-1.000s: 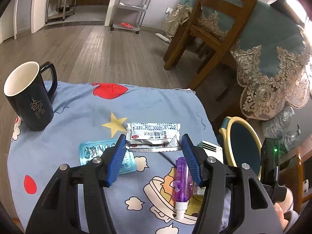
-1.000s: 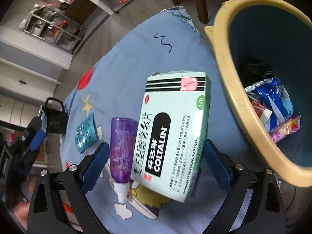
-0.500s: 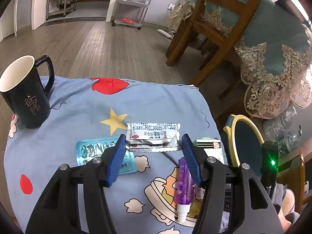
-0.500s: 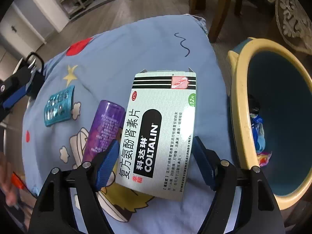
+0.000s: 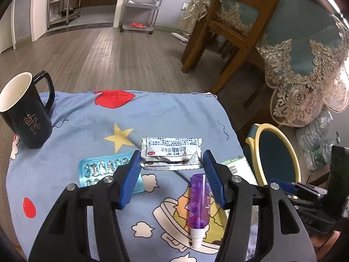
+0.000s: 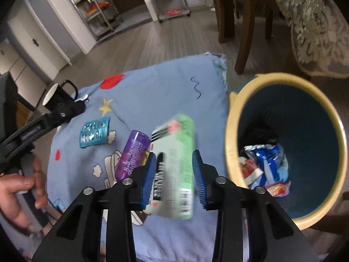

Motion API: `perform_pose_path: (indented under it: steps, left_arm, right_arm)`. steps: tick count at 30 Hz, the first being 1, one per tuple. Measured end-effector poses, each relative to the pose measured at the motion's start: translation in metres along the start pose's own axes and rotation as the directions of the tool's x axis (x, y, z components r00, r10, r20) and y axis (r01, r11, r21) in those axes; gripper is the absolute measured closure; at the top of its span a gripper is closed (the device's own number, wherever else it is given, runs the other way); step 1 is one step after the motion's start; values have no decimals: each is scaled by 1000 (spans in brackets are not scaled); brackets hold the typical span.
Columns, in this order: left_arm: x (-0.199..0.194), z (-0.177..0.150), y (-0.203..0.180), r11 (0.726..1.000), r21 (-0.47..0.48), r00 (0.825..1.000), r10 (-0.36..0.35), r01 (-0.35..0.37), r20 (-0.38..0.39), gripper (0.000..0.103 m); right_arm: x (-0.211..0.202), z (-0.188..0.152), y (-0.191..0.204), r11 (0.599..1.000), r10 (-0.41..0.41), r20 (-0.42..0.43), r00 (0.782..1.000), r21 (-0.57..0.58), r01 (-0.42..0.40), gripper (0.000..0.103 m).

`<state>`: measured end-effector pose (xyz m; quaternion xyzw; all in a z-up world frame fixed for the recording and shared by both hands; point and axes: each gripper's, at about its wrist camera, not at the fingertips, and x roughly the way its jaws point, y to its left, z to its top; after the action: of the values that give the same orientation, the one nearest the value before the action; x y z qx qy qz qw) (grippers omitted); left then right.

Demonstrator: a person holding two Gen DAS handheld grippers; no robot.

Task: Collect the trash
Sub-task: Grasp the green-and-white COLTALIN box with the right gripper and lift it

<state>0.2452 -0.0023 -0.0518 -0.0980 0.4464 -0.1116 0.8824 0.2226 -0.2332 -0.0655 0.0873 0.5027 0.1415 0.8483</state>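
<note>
Right gripper (image 6: 174,175) closing on the medicine box (image 6: 174,166); left gripper (image 5: 171,178) idle above the desk (image 5: 170,113).

The right fingers (image 6: 149,179) flank the green-and-white medicine box, which sits tilted between them, blurred, with both blue pads against its sides, just left of the yellow-rimmed waste bin (image 6: 231,152). The bin holds crumpled wrappers (image 6: 265,163). A purple spray bottle (image 6: 133,152) lies just left of the box on the blue cartoon cloth. The left fingers (image 5: 130,181) stand about half open and hold nothing; a foil sachet (image 5: 172,152) lies beyond their tips, a blister pack (image 5: 104,170) partly behind the left-hand finger, and the bottle beside the right-hand finger. A black mug (image 5: 24,113) stands upright at the far left corner. A wooden chair (image 5: 229,28) and a lace-edged table (image 5: 305,50) stand behind the bin.
</note>
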Motion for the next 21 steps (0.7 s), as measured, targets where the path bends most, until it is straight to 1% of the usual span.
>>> perform_pose_path:
  steps: [1, 3, 5, 7, 8, 9, 10, 12, 15, 18, 21]
  left_arm:
    - [0, 0, -3, 1000, 6, 1000, 1, -1, -2, 46]
    - [1, -2, -7, 1000, 13, 1000, 7, -7, -8, 46]
    - [-1, -2, -10, 1000, 17, 1000, 11, -11, -5, 46]
    - [-3, -3, -12, 1000, 19, 1000, 13, -13, 0, 46]
    - [-4, -3, -13, 1000, 23, 1000, 16, -16, 1, 46]
    - [-5, -4, -14, 999, 28, 1000, 21, -21, 1, 46]
    - [-5, -4, -14, 999, 33, 1000, 26, -26, 0, 46]
    - [-3, -5, -12, 999, 32, 999, 33, -33, -8, 46]
    - [-2, -4, -10, 999, 22, 999, 33, -32, -13, 46]
    - [0, -4, -12, 999, 27, 999, 30, -30, -15, 46]
    - [2, -4, -13, 999, 33, 999, 28, -28, -16, 46]
  right_arm:
    - [-1, 0, -4, 1000, 12, -5, 1000, 8, -12, 77]
    - [-1, 0, -14, 998, 42, -10, 999, 39, -42, 80]
    - [2, 1, -20, 994, 77, -5, 997, 76, -77, 80]
    - [8, 0, -25, 991, 99, -27, 995, 96, -96, 79]
    - [11, -1, -27, 990, 99, -41, 994, 107, -94, 74]
    - [12, -2, -29, 990, 94, -44, 995, 111, -88, 58]
    - [13, -3, -29, 990, 92, -41, 995, 114, -87, 44]
    - [14, -4, -28, 990, 97, -38, 995, 111, -92, 42]
    - [25, -5, -20, 994, 75, -71, 995, 90, -68, 36]
    - [35, -3, -9, 999, 32, -95, 995, 42, -28, 31]
    - [49, -2, 7, 999, -39, -126, 991, -32, 35, 26]
